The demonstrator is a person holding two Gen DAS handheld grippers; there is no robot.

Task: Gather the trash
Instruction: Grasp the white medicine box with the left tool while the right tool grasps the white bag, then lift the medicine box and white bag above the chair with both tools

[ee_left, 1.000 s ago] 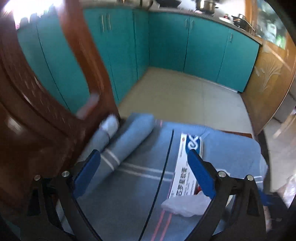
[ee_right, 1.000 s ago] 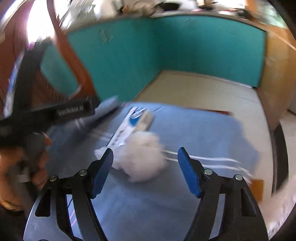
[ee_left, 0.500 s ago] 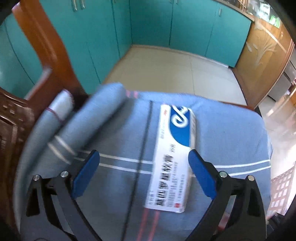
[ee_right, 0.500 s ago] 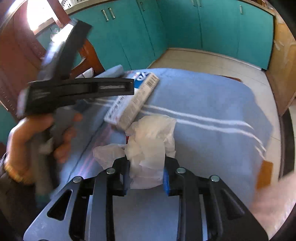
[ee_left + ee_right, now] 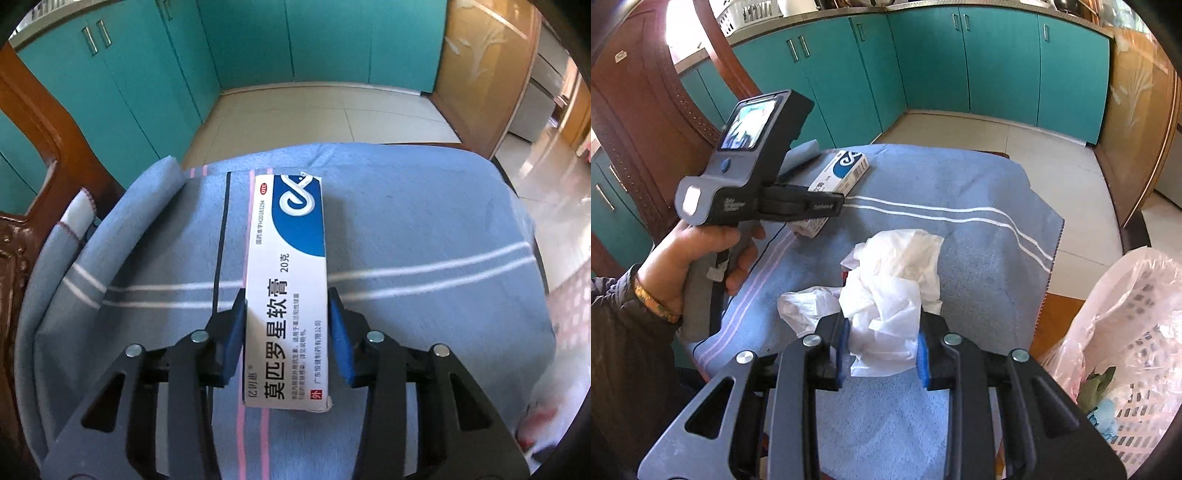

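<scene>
Both grippers are down on trash lying on the blue towel (image 5: 424, 229).

The left gripper (image 5: 286, 317) is closing its jaws around the near half of the white-and-blue box (image 5: 286, 288), blue pads right at its long sides; whether they press yet, I cannot tell. The right gripper (image 5: 881, 345) has its jaws clamped on the crumpled tissue (image 5: 890, 280), which rests mid-towel, nearer than the box. A lined basket (image 5: 1137, 332) stands at the right, just beside the towel's edge. A hand (image 5: 687, 258) grasps the left gripper's handle.
</scene>
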